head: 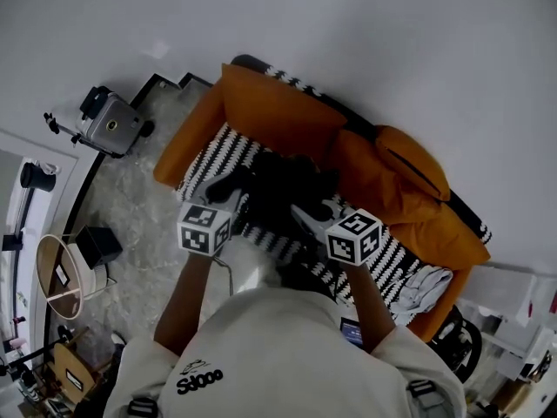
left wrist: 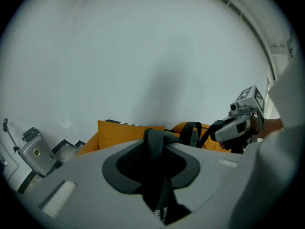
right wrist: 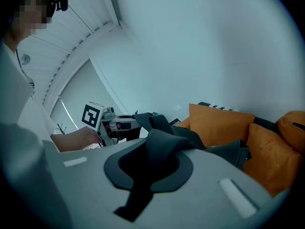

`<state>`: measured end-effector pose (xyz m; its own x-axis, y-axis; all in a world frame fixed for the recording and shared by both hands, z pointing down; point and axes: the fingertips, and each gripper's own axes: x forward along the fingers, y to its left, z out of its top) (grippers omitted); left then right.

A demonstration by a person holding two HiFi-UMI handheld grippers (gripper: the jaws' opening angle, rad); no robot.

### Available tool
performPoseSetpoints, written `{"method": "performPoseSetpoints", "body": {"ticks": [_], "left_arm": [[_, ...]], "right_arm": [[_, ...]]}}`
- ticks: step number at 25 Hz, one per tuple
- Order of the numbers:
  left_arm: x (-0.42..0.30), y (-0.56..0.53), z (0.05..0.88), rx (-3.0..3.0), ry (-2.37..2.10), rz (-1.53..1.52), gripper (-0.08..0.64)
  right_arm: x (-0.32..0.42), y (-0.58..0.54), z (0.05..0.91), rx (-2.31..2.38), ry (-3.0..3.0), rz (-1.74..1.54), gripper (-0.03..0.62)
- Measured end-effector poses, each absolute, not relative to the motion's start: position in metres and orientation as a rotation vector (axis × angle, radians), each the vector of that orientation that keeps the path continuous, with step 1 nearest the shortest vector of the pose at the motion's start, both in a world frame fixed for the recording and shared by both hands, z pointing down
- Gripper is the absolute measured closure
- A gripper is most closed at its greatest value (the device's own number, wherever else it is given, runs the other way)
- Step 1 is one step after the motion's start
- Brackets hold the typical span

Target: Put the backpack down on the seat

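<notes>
Black backpack point(head: 277, 185) between left gripper point(head: 230, 202) and right gripper point(head: 312, 217), orange sofa point(head: 185, 143) with black-and-white throw point(head: 211, 157) beneath them, orange cushions point(head: 278, 111) beyond, grey cloth point(head: 422, 287) right of right gripper

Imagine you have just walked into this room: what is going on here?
A person stands at an orange sofa with a gripper in each hand. The left gripper is clamped on a dark strap of a black backpack, and the right gripper is clamped on a second strap. The backpack is over the black-and-white seat cover; whether it already rests there cannot be told.
</notes>
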<state>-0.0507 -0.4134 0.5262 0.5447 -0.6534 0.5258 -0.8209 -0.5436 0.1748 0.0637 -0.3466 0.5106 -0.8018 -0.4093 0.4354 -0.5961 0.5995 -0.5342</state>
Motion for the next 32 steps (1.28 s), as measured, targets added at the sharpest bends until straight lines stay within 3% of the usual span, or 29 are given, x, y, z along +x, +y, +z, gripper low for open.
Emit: {"method": "performPoseSetpoints", "body": {"ticks": [16, 32], "left_arm": [[-0.049, -0.493, 0.607, 2.203, -1.191, 0.639, 0.476], [-0.054, -0.547, 0.66, 2.116, -1.229, 0.565, 0.474]], "right_arm": [[0.067, -0.423, 0.585, 0.701, -2.438, 1.277, 0.577], [0.075, -0.5, 0.625, 0.746, -2.499, 1.264, 0.572]]}}
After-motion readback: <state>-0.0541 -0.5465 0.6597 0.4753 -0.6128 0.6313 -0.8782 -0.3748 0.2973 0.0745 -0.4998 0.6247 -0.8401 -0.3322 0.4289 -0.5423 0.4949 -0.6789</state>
